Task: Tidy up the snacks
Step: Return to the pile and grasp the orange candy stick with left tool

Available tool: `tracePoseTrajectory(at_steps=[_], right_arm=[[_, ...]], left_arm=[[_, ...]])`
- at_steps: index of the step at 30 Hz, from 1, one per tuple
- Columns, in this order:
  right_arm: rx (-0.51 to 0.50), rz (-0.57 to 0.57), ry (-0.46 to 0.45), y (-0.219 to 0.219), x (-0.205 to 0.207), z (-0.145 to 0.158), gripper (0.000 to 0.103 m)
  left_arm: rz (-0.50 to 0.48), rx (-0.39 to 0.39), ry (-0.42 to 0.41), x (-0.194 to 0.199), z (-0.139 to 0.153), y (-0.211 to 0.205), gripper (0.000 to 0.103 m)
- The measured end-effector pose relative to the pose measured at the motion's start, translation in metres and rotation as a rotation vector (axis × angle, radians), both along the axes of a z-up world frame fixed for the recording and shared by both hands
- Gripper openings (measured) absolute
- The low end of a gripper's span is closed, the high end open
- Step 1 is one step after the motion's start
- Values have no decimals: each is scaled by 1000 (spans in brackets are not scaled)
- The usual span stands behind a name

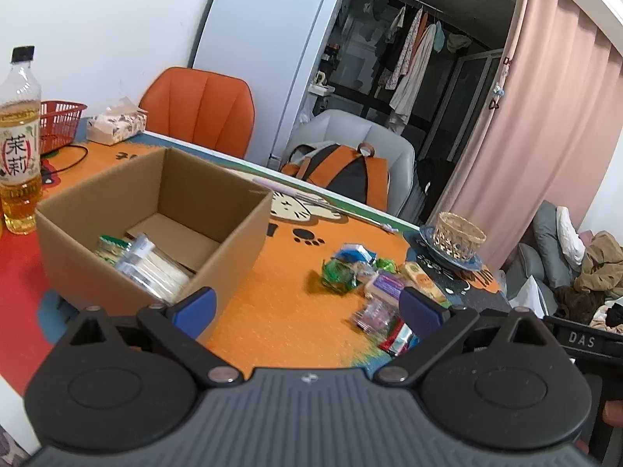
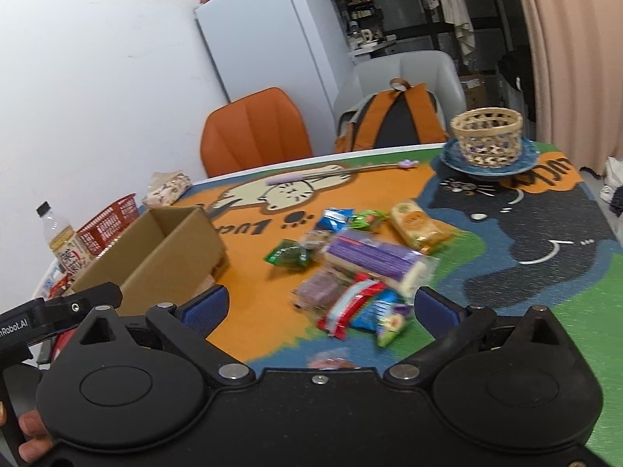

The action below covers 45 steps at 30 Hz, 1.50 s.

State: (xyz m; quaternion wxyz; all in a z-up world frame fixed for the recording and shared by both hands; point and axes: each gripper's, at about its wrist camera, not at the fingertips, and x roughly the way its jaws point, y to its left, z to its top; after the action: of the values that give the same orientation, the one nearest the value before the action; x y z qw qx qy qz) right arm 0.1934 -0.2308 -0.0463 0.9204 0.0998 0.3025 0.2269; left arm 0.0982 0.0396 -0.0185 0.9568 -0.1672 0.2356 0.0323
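Orange cat-print mat (image 2: 268,295) holds cardboard box (image 1: 155,233) and snacks (image 2: 362,264); both grippers' fingers (image 1: 194,305) spread wide, empty.

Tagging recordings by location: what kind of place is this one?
Most likely a lived-in home dining area: a white fridge behind the table, clothes hanging on a rail, and a backpack on a chair.

White wall (image 1: 97,19) at 10 o'clock; white fridge (image 1: 264,50) at 12; orange chair (image 1: 198,109) and grey chair (image 1: 350,128) behind the tabletop (image 1: 280,311); pink curtain (image 1: 545,116) at 2; hanging clothes (image 1: 409,50) beyond.
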Motion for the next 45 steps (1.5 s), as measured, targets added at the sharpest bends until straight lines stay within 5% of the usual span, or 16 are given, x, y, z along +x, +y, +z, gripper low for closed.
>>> tracePoseTrajectory(at_steps=[28, 40, 45], right_arm=[[2, -14, 24, -48, -6, -35, 103], [31, -36, 24, -62, 0, -47, 102], [35, -19, 26, -65, 3, -51, 95]], left_arm=[[-52, -23, 44, 7, -37, -64, 97], [-106, -40, 71, 19, -57, -86, 75], [-131, -49, 85, 26, -66, -96, 70]])
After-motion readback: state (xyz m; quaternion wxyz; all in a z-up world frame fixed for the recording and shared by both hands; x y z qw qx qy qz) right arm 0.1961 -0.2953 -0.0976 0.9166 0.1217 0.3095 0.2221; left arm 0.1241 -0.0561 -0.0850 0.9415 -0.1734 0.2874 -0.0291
